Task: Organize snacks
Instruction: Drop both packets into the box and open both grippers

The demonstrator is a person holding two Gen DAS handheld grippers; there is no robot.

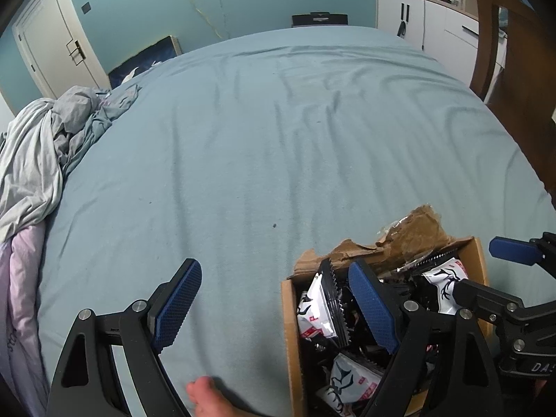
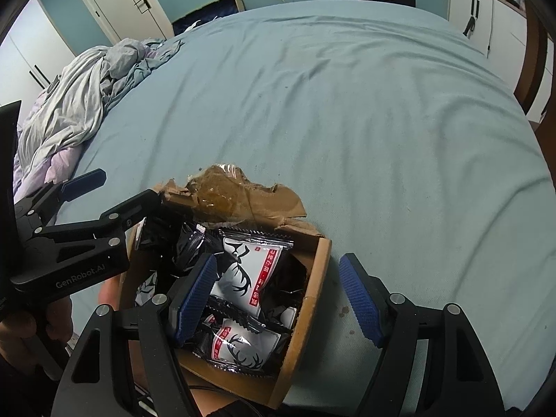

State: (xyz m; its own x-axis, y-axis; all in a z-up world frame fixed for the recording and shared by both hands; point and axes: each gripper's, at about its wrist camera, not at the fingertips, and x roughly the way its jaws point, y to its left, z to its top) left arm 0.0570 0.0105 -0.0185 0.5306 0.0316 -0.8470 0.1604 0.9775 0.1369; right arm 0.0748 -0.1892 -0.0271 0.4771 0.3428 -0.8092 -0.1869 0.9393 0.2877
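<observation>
left tool (image 1: 274,309): blue-padded jaws stand wide, nothing between the pads; one finger hangs over the bare sheet, the other over the near corner of the cardboard box (image 1: 291,344).
right tool (image 2: 281,300): jaws fairly wide, gripping nothing; they straddle the box's right wall, one pad inside above the packets, the other outside above the sheet.
box: brown cardboard, open on top, its far flap (image 2: 239,196) torn and ragged with clear tape stuck on it; it sits on the bed (image 1: 243,139) at the near edge, close to the person.
snack packets (image 2: 243,271): black and white pouches with serrated ends, a black antlered deer head drawn on the white panel, a red strip of print down one side; they lie jumbled in the box, some flat, some on edge, overlapping.
hand (image 2: 21,326): wraps the left tool's handle, seen at the left edge of the right wrist view.
bed: pale blue sheet, wrinkled, a few small dark specks; mostly bare.
bedding (image 1: 41,146): crumpled grey and lilac heap along the left side of the bed.
room: teal wall (image 1: 139,7), white door (image 1: 48,34) at far left, white cabinets (image 1: 434,31) at far right with small items on top, wooden frame at the right edge.
</observation>
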